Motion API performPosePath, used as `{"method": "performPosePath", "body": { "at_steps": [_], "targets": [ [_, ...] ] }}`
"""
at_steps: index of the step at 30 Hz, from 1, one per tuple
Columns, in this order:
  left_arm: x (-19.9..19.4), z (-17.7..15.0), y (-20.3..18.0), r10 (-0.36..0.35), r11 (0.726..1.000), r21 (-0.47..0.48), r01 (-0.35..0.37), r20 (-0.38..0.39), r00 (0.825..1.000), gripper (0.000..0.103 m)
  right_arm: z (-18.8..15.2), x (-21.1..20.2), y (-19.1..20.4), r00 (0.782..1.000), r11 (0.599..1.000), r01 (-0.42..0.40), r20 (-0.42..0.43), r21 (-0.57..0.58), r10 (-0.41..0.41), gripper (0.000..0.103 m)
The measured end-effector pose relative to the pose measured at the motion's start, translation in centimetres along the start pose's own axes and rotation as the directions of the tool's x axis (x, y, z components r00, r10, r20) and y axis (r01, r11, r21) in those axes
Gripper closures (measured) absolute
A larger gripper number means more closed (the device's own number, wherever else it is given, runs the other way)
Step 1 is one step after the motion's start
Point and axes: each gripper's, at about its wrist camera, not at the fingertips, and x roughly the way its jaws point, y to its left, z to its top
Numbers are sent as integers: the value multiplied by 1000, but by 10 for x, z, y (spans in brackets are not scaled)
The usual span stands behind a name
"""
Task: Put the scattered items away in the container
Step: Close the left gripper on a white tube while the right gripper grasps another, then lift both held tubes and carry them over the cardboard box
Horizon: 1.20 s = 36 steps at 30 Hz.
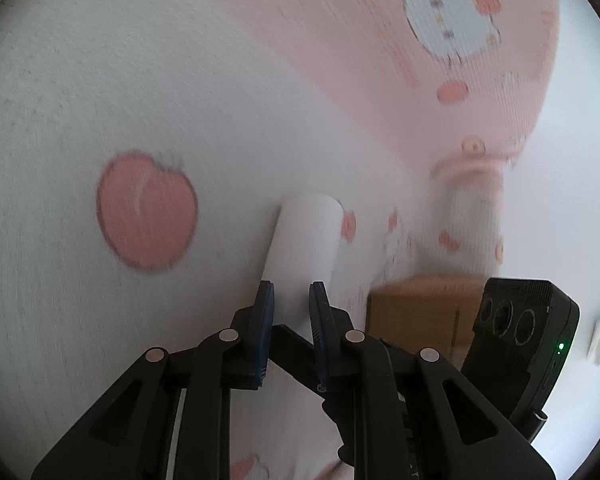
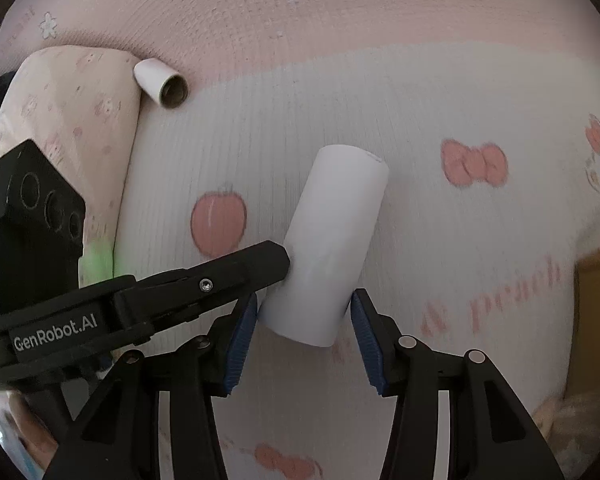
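Observation:
A white paper tube (image 1: 306, 236) lies over a pink-and-white printed bedsheet. My left gripper (image 1: 291, 288) is shut on its near end, blue pads on both sides. In the right wrist view the same white tube (image 2: 332, 240) sits between the fingers of my right gripper (image 2: 304, 304), which is open with a gap at each pad. The left gripper's finger (image 2: 236, 268) reaches the tube from the left. A second, shorter white tube (image 2: 160, 82) with a dark open end lies farther back, beside a pillow.
A pink patterned pillow (image 2: 80, 120) lies at the left. A brown cardboard box (image 1: 424, 312) stands at the bed's edge; its side also shows in the right wrist view (image 2: 598, 316). The other gripper's black body (image 1: 520, 332) is close at the right.

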Motion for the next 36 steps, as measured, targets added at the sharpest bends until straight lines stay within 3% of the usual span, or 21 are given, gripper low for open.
{"method": "performPosePath", "body": {
  "at_steps": [5, 8, 9, 11, 13, 15, 21, 24, 31, 36],
  "targets": [
    [10, -7, -7, 0, 1000, 27, 2, -71, 997, 82, -15, -15, -12, 1000, 1000, 5, 24, 25, -6, 58],
    [14, -7, -9, 62, 998, 22, -60, -74, 995, 58, -13, -23, -13, 997, 997, 79, 22, 1, -79, 58],
    [14, -6, -8, 59, 998, 16, -58, -70, 996, 57, -13, -25, -13, 993, 993, 113, 25, -15, -113, 58],
    [14, -4, -6, 30, 1000, -7, -30, -64, 998, 57, -13, -31, -15, 988, 988, 150, 31, -39, -149, 57],
    [15, 0, -7, -7, 1000, -20, 6, -57, 998, 57, -13, -38, -15, 993, 993, 111, 50, -41, -109, 57],
    [18, 6, -11, -3, 1000, 0, 3, -59, 998, 57, -17, -46, -19, 994, 996, 77, 74, -36, -74, 57],
    [31, 14, -19, -13, 998, 57, 18, -94, 996, 58, -10, -26, -15, 995, 994, 100, 36, -52, -98, 57],
    [39, 13, -16, 15, 999, 50, -10, -109, 994, 58, -7, -13, -21, 996, 996, 86, 19, -21, -85, 57],
    [45, 9, -12, -36, 999, 18, 39, -124, 992, 59, -3, 8, -42, 1000, 995, 28, -10, 95, -27, 58],
    [41, 5, -11, -51, 999, -2, 51, -124, 991, 60, -4, 4, -45, 1000, 995, 15, 5, 95, -15, 60]
  ]
}}
